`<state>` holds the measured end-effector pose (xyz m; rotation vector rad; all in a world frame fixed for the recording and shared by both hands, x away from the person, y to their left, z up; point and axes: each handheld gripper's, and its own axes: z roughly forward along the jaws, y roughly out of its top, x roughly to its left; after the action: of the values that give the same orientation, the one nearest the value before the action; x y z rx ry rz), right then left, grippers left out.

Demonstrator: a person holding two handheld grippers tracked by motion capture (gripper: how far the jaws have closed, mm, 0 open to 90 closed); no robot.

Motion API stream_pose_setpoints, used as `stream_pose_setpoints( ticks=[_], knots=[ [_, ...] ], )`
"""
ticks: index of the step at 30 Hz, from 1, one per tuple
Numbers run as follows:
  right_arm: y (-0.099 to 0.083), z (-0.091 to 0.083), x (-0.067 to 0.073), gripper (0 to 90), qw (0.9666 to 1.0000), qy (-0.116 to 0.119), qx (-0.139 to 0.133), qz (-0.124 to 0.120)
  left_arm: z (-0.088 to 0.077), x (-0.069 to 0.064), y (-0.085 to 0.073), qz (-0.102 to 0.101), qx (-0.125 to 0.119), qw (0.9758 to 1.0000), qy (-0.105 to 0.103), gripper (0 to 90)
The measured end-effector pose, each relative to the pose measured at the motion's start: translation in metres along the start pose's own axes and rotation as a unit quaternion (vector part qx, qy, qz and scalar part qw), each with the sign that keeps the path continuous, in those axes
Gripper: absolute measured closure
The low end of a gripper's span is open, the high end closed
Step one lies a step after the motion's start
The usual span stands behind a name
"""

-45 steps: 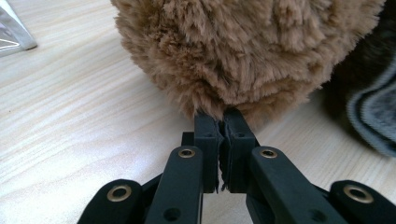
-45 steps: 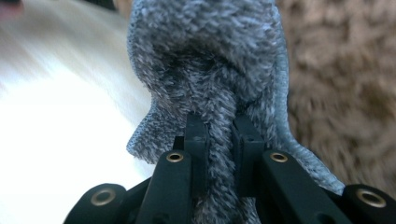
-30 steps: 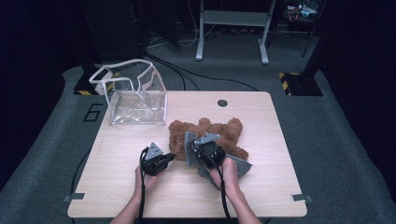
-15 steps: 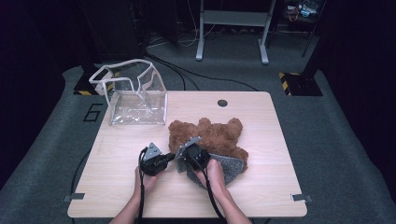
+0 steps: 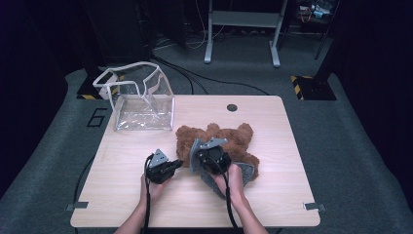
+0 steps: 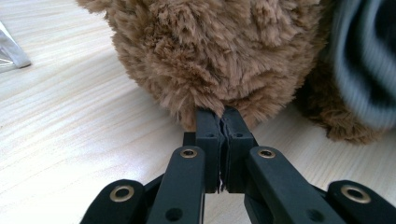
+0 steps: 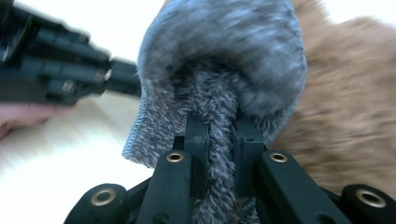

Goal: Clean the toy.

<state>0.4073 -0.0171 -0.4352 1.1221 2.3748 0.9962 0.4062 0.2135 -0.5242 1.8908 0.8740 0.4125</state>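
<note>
On the pale wooden worktop [image 5: 122, 195] lay the brown plush teddy bear [image 5: 216, 141], just right of the clear plastic bag with white trim [image 5: 141, 100]. My left gripper [image 6: 222, 122] had its fingers pinched together on a tuft of the bear's fur at its near edge. My right gripper [image 7: 219, 128] held a fold of the grey fleecy cloth [image 7: 224, 70] tight between its fingers, against the bear.

Your left gripper [image 5: 178, 165] and right gripper [image 5: 195, 157] were black, each topped with a grey three-cornered plate and trailing a black cable. Their jaws were flat black links pinned with brass-ringed rivets. Your forearms were bare, with no sleeves.
</note>
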Motion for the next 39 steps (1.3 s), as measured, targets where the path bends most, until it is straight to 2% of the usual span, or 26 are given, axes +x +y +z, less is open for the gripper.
stream_pose_setpoints(
  ticks=[4,7,13,16,17,20,21,22,25,31,34,39],
  knots=[
    [0.003,0.008,-0.007,79.4,0.9997,-0.019,0.004,0.013,0.000,0.000,0.000,0.000,-0.001,1.0000,0.000,87.5],
    [-0.002,0.022,-0.005,79.4,0.9995,-0.013,0.016,0.025,0.000,0.001,0.000,0.003,0.000,1.0000,0.003,87.5],
    [-0.013,0.037,0.006,79.5,0.9986,-0.010,0.049,0.019,0.001,0.001,0.000,-0.001,-0.004,1.0000,0.005,87.5],
    [-0.016,0.043,0.008,79.5,0.9981,-0.007,0.060,0.004,0.001,0.001,0.000,-0.002,-0.004,1.0000,0.005,87.5],
    [-0.018,0.045,0.010,79.6,0.9977,-0.005,0.066,0.009,0.001,0.001,0.000,-0.002,-0.004,1.0000,0.003,87.4],
    [-0.021,0.052,0.015,79.6,0.9957,0.012,0.092,-0.010,0.000,0.001,0.000,-0.001,-0.002,1.0000,0.001,87.4],
    [-0.022,0.053,0.017,79.5,0.9949,0.022,0.097,-0.014,0.000,0.001,0.000,-0.001,0.000,1.0000,-0.002,87.4],
    [-0.024,0.052,0.019,79.5,0.9947,0.022,0.100,-0.011,0.001,0.001,0.000,-0.001,-0.004,1.0000,0.002,87.4],
    [-0.024,0.041,0.015,79.8,0.9960,0.030,0.083,-0.012,0.000,0.001,0.000,-0.002,-0.004,1.0000,0.003,87.0],
    [-0.029,-0.007,-0.016,80.7,0.9990,0.019,0.021,0.035,0.000,0.000,0.000,-0.003,0.000,1.0000,0.004,85.3],
    [-0.032,-0.035,-0.034,81.0,0.9987,-0.009,-0.007,0.049,0.001,0.000,0.000,-0.004,-0.001,1.0000,0.006,83.7],
    [-0.041,-0.070,-0.072,81.3,0.9949,-0.060,-0.034,0.074,0.002,-0.001,0.000,-0.005,-0.002,0.9999,0.008,81.1]
  ],
)
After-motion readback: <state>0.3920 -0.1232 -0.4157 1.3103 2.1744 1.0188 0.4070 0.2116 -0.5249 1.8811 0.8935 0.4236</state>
